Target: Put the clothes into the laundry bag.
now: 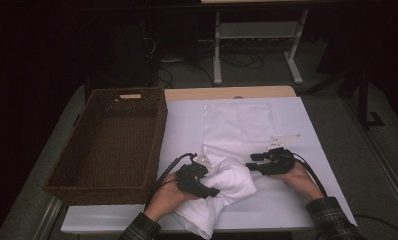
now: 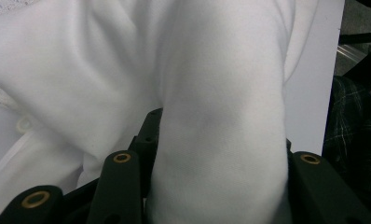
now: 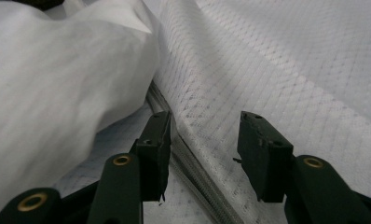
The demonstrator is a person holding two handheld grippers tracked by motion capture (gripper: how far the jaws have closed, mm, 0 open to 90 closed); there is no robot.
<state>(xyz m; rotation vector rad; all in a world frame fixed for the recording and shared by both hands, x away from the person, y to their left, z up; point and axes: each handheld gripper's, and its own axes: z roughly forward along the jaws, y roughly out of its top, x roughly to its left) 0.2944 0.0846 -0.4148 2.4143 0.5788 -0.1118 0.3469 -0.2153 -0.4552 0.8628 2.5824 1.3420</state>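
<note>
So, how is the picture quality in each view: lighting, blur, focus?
High view: dim, the room behind nearly black, the white sheet brightest, details soft. Left gripper view: evenly lit, the white cloth so near that it looks soft and featureless. Right gripper view: the mesh bag weave and zipper fairly sharp, the cloth at left blurred.

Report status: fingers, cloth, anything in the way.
Left gripper shut on cloth. Right gripper open over mesh bag. Nothing blocking.

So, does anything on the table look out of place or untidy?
Only the white cloth: it is bunched in the left tool and hangs over the table's near edge. The basket and the mesh bag lie straight.
</note>
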